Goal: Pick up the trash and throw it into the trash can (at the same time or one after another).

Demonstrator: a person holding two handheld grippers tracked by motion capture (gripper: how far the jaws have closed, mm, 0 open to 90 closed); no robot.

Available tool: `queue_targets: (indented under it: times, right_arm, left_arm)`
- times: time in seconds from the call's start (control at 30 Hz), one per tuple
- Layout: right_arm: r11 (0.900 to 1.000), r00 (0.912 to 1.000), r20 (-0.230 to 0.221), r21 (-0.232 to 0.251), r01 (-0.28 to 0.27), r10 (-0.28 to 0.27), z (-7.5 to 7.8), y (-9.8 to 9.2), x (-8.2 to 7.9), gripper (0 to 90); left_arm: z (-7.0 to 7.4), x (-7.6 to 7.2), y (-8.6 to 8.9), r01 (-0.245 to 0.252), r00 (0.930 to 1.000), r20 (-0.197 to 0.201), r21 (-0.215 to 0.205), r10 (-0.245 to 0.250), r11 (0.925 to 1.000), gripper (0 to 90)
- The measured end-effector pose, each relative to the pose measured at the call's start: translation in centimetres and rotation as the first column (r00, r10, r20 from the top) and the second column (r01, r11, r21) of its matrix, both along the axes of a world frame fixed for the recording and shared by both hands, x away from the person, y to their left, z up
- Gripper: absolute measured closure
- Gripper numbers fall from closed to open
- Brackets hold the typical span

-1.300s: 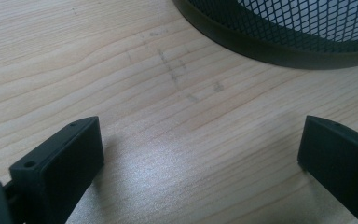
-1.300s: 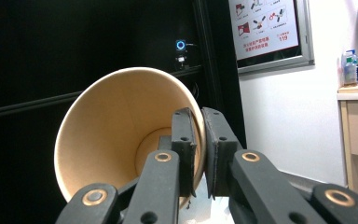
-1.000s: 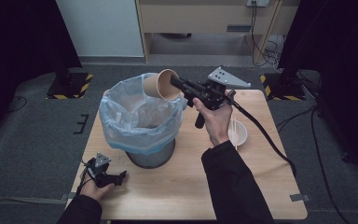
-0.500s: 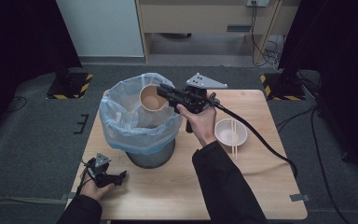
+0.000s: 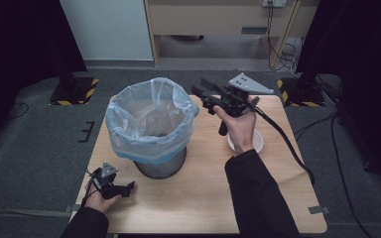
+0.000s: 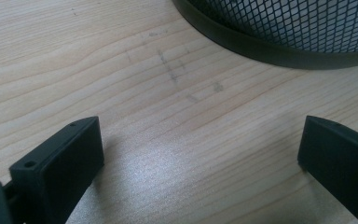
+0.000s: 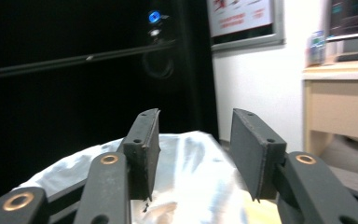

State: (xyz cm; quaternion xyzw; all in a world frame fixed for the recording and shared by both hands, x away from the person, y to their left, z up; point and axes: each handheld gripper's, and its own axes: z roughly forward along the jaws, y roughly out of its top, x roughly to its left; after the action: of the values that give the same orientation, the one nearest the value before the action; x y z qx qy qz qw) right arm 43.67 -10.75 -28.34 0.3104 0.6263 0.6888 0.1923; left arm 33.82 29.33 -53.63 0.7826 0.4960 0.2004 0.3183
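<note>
I hold the right gripper (image 5: 201, 91) raised beside the rim of the bin (image 5: 151, 124), its fingers (image 7: 142, 149) just opened, spread with nothing between them, aimed over the blue liner bag (image 5: 129, 139). The bin stands on the counter (image 5: 203, 188). My left gripper (image 5: 114, 186) rests low on the counter near the bin's mesh base, fingers (image 6: 60, 163) spread wide and empty. A white bowl (image 5: 258, 144) sits behind my right hand (image 5: 238, 124).
</note>
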Motion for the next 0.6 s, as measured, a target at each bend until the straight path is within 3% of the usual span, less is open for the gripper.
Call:
queue_targets:
  times: [0.3,0.6]
  right_arm:
    - [0.993,0.9926,-0.009,-0.018,0.121,-0.121,-0.7,-6.5,-0.8,46.0]
    - [0.979,0.9777,-0.062,-0.052,0.198,-0.201,-4.7,-11.0,-1.4,42.0]
  left_arm:
    - [0.0,0.0,0.0,0.000,1.0000,0.000,0.000,0.000,1.0000,0.0]
    - [0.0,0.0,0.0,0.000,1.0000,0.000,0.000,0.000,1.0000,0.0]
